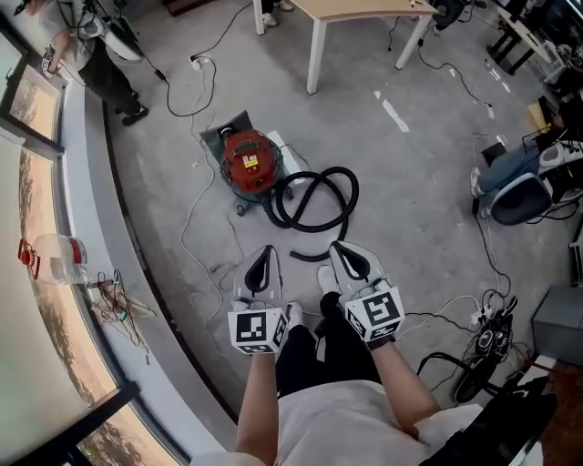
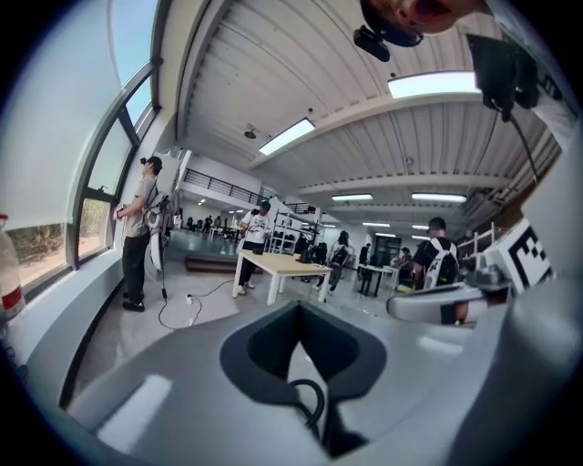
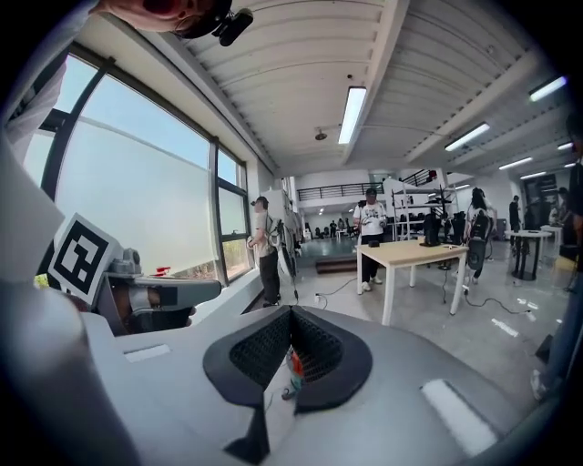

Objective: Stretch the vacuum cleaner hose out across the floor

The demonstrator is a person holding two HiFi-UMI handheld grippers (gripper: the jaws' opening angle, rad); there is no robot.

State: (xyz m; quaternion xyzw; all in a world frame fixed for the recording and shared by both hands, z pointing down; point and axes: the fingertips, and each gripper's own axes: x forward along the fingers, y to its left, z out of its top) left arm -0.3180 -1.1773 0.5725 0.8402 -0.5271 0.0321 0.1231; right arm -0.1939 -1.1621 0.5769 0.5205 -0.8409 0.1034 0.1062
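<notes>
I am looking down on a grey concrete floor (image 1: 410, 182) spreading out below and ahead of both claws. A long curved window ledge (image 1: 86, 182) is running along the outer side of the left claw. Far ahead, past everything else, a pale table (image 1: 364, 11) is standing on white legs, and a person (image 1: 100, 55) is standing by the ledge, far ahead of the left claw.

The red vacuum cleaner (image 1: 252, 161) is sitting on the floor straight ahead of the left claw, with the black hose (image 1: 308, 193) between it and the claws. The hose is lying in a loose coil on the floor, running from the cleaner's right side and looping in front of the gap between the two claws, a little nearer the right one. Neither claw is touching it.

I am holding the left gripper (image 1: 266, 253) and the right gripper (image 1: 342, 248) side by side, near each other, both pointing ahead and slightly down. In the left gripper view the jaws of the left claw (image 2: 301, 309) are pressed together with nothing pinched, and a loop of hose (image 2: 311, 400) is showing through the opening behind the tips. In the right gripper view the right claw (image 3: 291, 314) is likewise pressed together and empty.

A clear bottle (image 1: 59, 259) with a red handle is resting on the ledge, out to the left claw's side.
</notes>
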